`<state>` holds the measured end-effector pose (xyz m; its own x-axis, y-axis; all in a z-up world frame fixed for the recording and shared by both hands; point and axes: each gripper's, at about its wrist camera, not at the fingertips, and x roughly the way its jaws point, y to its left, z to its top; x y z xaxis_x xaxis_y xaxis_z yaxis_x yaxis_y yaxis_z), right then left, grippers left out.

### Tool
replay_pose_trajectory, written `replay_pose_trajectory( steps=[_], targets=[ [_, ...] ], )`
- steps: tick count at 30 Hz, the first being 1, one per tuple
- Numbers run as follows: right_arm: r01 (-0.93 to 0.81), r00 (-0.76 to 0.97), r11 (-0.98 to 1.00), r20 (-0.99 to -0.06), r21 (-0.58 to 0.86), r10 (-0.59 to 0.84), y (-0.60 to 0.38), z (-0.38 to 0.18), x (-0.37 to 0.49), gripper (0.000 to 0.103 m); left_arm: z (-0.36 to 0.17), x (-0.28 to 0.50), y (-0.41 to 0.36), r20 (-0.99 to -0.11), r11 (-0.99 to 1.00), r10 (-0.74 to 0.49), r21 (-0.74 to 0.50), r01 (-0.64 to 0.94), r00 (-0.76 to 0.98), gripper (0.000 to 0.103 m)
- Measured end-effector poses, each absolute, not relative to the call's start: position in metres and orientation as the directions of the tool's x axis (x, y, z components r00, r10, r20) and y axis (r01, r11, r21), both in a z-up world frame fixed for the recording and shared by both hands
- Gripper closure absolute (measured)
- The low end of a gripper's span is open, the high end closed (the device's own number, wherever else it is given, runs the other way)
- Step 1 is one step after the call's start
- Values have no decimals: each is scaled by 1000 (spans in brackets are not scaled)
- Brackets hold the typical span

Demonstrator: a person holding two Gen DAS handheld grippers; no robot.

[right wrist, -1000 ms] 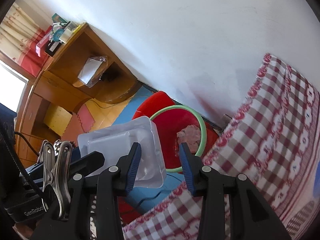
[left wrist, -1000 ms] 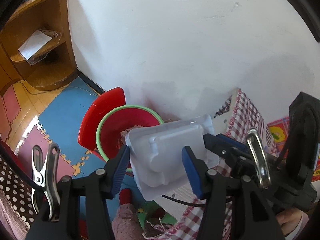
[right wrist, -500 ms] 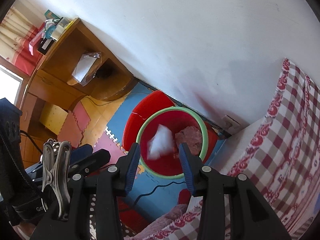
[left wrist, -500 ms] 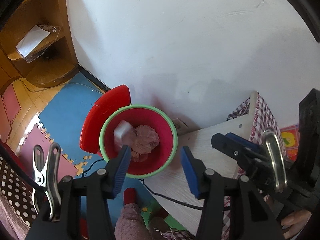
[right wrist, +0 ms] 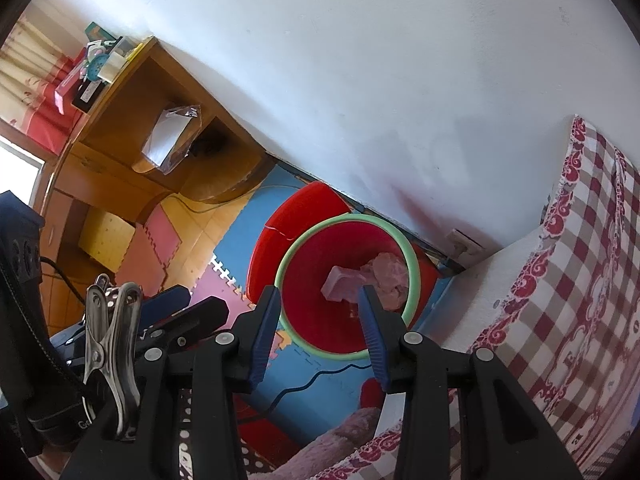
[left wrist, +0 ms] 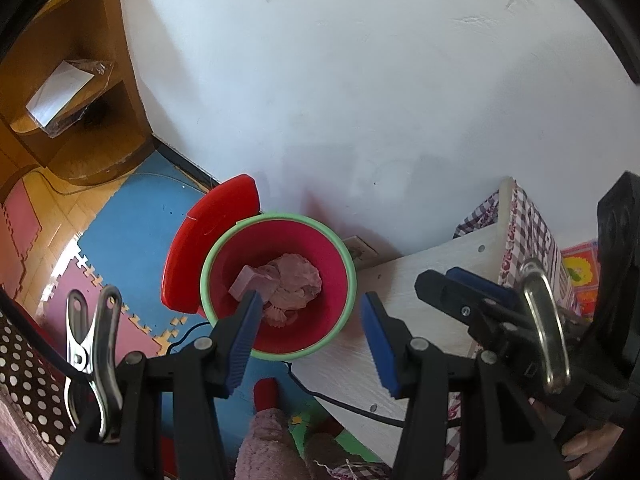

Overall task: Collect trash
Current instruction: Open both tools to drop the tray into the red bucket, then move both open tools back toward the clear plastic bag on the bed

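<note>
Left gripper [left wrist: 310, 334] above bin [left wrist: 348, 276]: jaws apart, nothing between them. Right gripper [right wrist: 318, 326] above the bin too: jaws apart, empty. Plastic tray [right wrist: 340, 286] lies inside the bin, against crumpled paper [right wrist: 390, 278]. Red lid [left wrist: 208, 248] stands behind the bin, wall [left wrist: 360, 80] beyond.

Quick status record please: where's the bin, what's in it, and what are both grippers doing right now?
bin: red bin with green rim, on the floor by the wall
lid: red lid behind the bin, bin uncovered
contents: clear plastic tray beside crumpled pinkish trash
left gripper: open, nothing between the jaws, above the bin
right gripper: open, nothing held, above the bin
nearby: checked tablecloth
</note>
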<state>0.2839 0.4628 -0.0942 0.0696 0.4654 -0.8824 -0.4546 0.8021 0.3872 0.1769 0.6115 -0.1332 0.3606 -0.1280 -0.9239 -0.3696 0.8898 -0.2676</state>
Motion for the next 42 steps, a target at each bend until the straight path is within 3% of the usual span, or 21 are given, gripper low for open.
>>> replay_pose_trajectory(
  steps=[23, 42],
  targets=[
    [-420, 110, 779, -825, 466, 554, 428, -57, 241, 61, -103, 143, 597, -920, 917, -55, -200, -345, 387, 50],
    [-448, 76, 699, -755, 557, 651, 372, -28, 158, 61, -73, 68, 562, -917, 912, 16, -150, -383, 398, 50]
  ],
)
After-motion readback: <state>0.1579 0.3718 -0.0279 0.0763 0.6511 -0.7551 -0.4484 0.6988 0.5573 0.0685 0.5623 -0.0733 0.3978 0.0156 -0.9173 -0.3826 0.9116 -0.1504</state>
